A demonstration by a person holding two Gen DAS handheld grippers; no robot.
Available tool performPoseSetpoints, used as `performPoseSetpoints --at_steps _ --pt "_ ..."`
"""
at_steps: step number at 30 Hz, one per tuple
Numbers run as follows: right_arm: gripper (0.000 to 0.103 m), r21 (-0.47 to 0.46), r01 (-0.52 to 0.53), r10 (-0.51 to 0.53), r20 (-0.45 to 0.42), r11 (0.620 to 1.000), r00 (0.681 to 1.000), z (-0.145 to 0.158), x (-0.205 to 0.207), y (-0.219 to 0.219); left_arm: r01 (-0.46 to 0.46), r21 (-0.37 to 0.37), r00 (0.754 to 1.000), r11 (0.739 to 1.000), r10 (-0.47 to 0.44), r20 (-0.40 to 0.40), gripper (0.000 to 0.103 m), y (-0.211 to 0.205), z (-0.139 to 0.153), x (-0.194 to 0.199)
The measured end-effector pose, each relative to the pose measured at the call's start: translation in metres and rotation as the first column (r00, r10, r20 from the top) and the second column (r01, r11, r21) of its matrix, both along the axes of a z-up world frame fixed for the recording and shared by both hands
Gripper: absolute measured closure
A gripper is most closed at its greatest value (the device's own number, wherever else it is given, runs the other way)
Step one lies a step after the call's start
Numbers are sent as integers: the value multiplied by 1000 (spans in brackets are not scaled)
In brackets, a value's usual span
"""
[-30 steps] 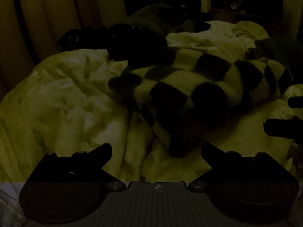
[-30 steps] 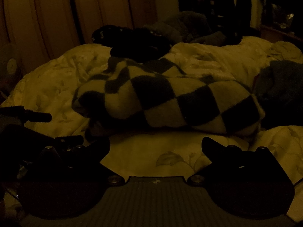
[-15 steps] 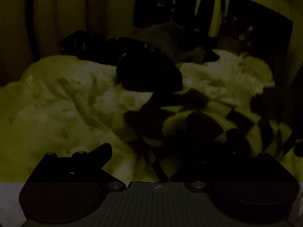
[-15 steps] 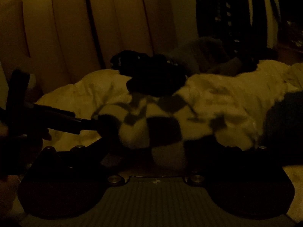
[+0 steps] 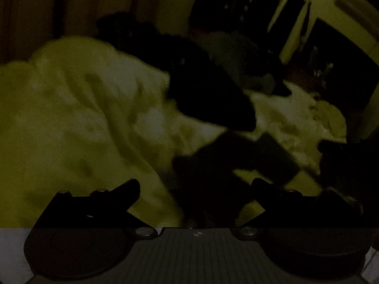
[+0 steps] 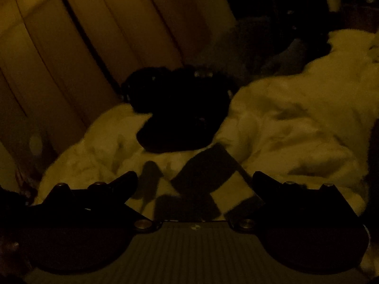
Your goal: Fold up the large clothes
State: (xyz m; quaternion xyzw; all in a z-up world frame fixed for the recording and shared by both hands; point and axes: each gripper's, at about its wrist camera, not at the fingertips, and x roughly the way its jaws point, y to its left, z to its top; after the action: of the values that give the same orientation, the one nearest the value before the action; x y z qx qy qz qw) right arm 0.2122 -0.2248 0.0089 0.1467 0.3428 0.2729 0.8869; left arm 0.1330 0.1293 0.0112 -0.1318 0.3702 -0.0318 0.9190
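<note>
The room is very dark. A checkered black-and-light garment lies on a pale rumpled bedspread. In the left wrist view it lies between and just beyond the jaws of my left gripper, which stand wide apart. In the right wrist view the garment also lies between the wide-apart jaws of my right gripper, close to the gripper body. Whether cloth touches the fingers is hard to tell.
A black bundle of clothing lies on the bed beyond the garment; it also shows in the right wrist view. A padded headboard rises at the back left. Dark hanging clothes stand far behind.
Both grippers have moved forward and down onto the checkered garment. It now fills the space between the jaws. Both views have tilted.
</note>
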Motion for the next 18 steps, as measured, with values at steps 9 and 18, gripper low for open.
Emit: performPoseSetpoints --at_steps 9,18 --pt "63 -104 -8 2 -61 995 998 -65 50 39 46 -206 999 977 -45 7 0 -16 -48 44" --pt "98 80 -128 118 123 989 985 -3 -43 -8 247 -195 963 949 -217 162 34 -17 16 -40"
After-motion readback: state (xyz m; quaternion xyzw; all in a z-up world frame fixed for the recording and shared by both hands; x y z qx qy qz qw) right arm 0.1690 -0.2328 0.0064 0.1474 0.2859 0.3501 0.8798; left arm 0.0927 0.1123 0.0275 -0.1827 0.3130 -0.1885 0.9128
